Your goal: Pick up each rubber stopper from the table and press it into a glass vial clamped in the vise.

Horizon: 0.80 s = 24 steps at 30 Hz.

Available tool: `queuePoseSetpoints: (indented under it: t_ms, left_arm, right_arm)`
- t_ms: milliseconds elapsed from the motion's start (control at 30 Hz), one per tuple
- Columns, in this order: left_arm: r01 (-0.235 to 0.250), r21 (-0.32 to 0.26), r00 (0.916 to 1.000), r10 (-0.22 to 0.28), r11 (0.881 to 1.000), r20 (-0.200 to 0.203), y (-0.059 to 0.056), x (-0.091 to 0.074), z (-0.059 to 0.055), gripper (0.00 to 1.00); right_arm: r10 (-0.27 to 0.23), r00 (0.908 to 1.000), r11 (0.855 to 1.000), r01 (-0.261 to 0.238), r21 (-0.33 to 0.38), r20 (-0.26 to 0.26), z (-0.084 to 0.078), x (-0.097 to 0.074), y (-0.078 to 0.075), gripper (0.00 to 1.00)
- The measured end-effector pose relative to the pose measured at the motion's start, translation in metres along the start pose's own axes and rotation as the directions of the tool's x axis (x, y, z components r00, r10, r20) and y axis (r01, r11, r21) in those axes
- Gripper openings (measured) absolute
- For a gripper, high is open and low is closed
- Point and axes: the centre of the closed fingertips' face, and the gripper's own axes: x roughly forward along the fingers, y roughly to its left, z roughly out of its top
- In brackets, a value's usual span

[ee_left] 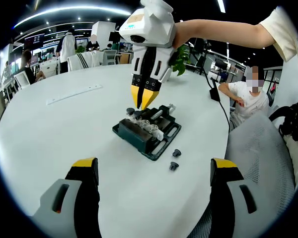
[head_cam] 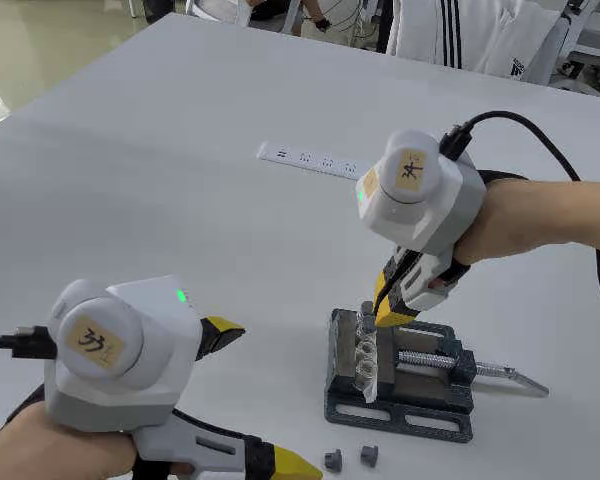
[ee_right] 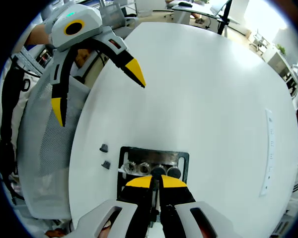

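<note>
Two loose rubber stoppers [head_cam: 333,460] lie side by side on the white worktop [head_cam: 180,180], just beside the near corner of the dark bench vise [head_cam: 410,400] and apart from it; the left gripper view shows the same pair [ee_left: 175,158] in front of the vise [ee_left: 139,136]. The vise stands on the worktop with a row of glass vials [head_cam: 365,352] clamped upright in it. In the right gripper view, two vials at one end of the row [ee_right: 166,171] carry dark stoppers, while the others [ee_right: 137,168] look uncapped. The right gripper [head_cam: 388,318] hangs nose-down over the vise with its yellow-tipped jaws clenched together and nothing visible between them. Its tips sit right at the stoppered end of the row, though whether they touch a stopper cannot be told. The left gripper [head_cam: 260,395] is held low on the near left of the worktop, well apart from the vise, with its jaws released and spread wide around nothing. A white power strip [head_cam: 315,160] lies flat on the worktop beyond the vise. A black cable [head_cam: 540,140] runs from the top of the right gripper over the person's forearm.
</note>
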Motion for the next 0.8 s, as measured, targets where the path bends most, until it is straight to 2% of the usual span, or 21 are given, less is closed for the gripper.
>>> queuePoseSetpoints:
  t_ms: [467, 800]
  left_arm:
    - [-0.004, -0.009, 1.0, 0.004, 1.0, -0.002, 0.0029, 0.0001, -0.0023, 0.93]
    - [-0.001, -0.006, 1.0, 0.001, 1.0, -0.008, 0.0018, 0.0027, -0.0029, 0.92]
  right_arm:
    - [0.019, 0.9998, 1.0, -0.019, 0.015, -0.007, -0.0002, 0.0087, -0.0031, 0.0]
    - [0.023, 0.9997, 0.999, -0.023, 0.023, -0.004, -0.0008, 0.0084, -0.004, 0.0]
